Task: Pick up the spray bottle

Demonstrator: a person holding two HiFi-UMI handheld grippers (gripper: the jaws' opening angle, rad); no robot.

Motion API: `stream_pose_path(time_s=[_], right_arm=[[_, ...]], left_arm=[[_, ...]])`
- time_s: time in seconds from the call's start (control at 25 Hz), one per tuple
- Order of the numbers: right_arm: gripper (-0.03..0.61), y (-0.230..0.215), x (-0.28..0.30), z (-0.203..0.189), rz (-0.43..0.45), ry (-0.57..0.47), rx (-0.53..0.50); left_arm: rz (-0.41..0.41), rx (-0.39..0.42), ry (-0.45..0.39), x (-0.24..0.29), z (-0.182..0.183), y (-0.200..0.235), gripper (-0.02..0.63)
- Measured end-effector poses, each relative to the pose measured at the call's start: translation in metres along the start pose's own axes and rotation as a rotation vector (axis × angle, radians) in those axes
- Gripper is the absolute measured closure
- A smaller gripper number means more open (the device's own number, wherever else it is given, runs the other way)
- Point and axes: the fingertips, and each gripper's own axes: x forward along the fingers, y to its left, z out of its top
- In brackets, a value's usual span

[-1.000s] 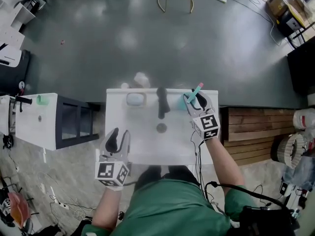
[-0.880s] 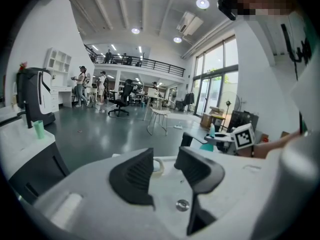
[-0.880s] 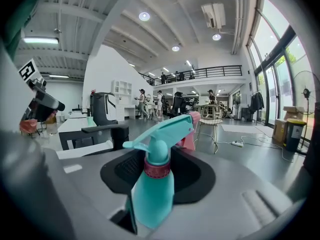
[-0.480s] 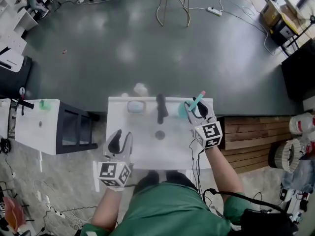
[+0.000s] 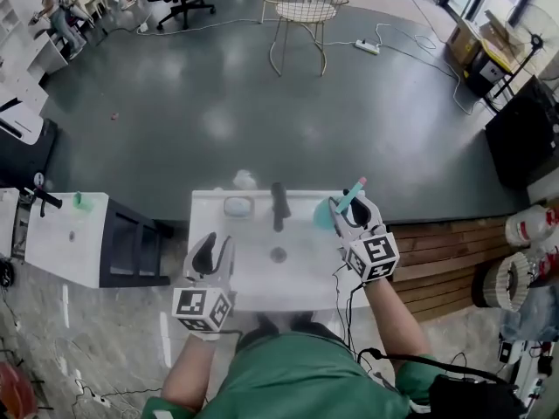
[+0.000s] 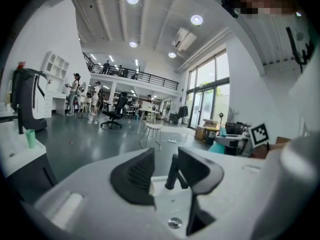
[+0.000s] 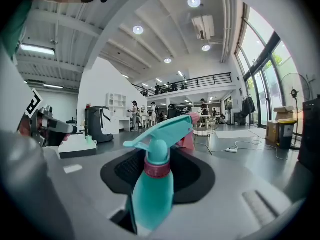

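The spray bottle [image 7: 152, 184] is teal with a pink collar and a pink nozzle tip. It stands upright between the black pads of my right gripper [image 7: 160, 170], which is shut on its body. In the head view the right gripper [image 5: 347, 206] holds the spray bottle [image 5: 326, 214] over the right back corner of the white sink counter [image 5: 253, 279]. My left gripper [image 5: 210, 250] hovers at the counter's front left. The left gripper [image 6: 165, 173] is open; its jaws have just been closing, with nothing between them.
A black faucet [image 5: 279, 203] and a drain [image 5: 278, 254] sit in the basin, with a soap dish [image 5: 238, 206] at the back left. A white cabinet [image 5: 65, 234] stands to the left and wooden pallets [image 5: 437, 251] to the right. A wire chair [image 5: 301, 11] stands far off on the grey floor.
My right gripper has risen with the spray bottle in it. The left gripper has also lifted a little. The head view now takes in more of the room beyond the sink.
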Motion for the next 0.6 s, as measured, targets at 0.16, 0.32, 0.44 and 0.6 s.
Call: stream_pose_path(time_s=[0.16, 0.32, 0.44, 0.6], right_arm=[[0.423, 0.005, -0.024, 0.029, -0.014, -0.032, 0.004], [0.423, 0.01, -0.037, 0.052, -0.016, -0.062, -0.008], [0.423, 0.015, -0.049, 0.064, -0.021, -0.079, -0.012], [0.423, 0.022, -0.064, 0.077, -0.019, -0.099, -0.009]], left_arm=[[-0.008, 0.01, -0.04, -0.011, 0.02, -0.009, 0.471], [-0.013, 0.019, -0.088, -0.014, 0.037, -0.013, 0.472], [-0.02, 0.021, -0.108, -0.019, 0.043, -0.018, 0.474], [-0.025, 0.026, -0.128, -0.027, 0.052, -0.025, 0.476]])
